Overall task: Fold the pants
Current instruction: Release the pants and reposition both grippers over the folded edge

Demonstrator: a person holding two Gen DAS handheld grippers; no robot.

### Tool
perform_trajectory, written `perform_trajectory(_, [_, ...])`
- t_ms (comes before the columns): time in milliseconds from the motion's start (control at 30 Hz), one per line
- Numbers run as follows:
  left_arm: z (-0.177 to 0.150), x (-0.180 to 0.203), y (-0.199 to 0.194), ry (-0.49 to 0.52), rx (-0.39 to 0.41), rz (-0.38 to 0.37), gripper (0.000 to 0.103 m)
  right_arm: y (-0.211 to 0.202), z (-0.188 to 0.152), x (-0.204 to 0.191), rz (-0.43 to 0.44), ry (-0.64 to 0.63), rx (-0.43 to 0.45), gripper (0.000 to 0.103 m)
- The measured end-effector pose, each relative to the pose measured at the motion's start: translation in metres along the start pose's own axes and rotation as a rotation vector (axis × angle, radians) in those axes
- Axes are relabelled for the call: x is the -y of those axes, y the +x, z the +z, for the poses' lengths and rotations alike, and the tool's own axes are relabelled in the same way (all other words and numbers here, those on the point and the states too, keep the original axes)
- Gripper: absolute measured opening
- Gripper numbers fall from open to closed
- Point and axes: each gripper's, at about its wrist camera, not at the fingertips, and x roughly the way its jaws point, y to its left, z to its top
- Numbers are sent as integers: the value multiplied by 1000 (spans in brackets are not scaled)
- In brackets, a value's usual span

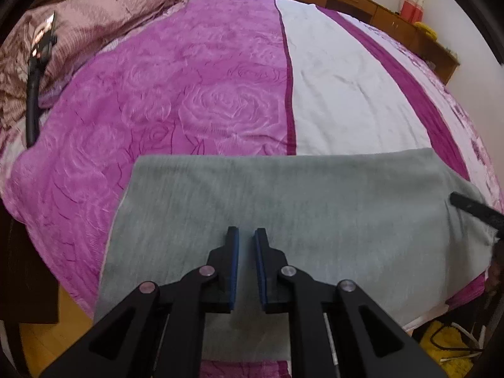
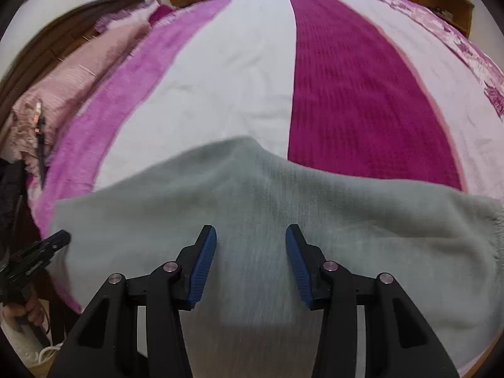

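Note:
The grey fleece pants (image 1: 283,208) lie folded in a flat band across the near edge of the bed; they also show in the right wrist view (image 2: 283,214), with a bump at their far edge. My left gripper (image 1: 246,236) hovers over the pants with a narrow gap between its jaws and nothing in it. My right gripper (image 2: 251,236) is open wide over the pants and empty. The right gripper's tip shows at the right edge of the left wrist view (image 1: 472,209). The left gripper shows at the left edge of the right wrist view (image 2: 37,252).
The bed carries a pink rose-patterned blanket (image 1: 157,100) with white (image 1: 340,75) and magenta stripes (image 2: 356,94). A crumpled pink quilt (image 1: 94,15) and a black stand (image 1: 33,94) lie at the far left. Wooden cabinets (image 1: 378,9) line the far wall. Yellow items (image 1: 447,343) lie on the floor.

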Motion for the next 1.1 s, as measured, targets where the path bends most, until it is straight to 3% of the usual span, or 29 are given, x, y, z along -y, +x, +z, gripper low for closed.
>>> perform_trajectory(233, [-4,-8,3,-21,23,-46,10,16,-2,-2,-32,-13,28,41])
perform_trajectory(533, [-6,-11,4,-28,41,-62,11,15,-7,1,8,32,88,45])
perform_trajectory(967, [-5,-10,2,-17,43,-61,11,11,-7,-7,0,10,93,59])
perform_trajectory(1033, [-5,-9,0,-16,44,-56,12,8,-6,-8,7,21,88,59])
perform_trajectory(1100, [-5,-7,-4,-14,41,-52,20,4,-6,-8,16,22,83,59])
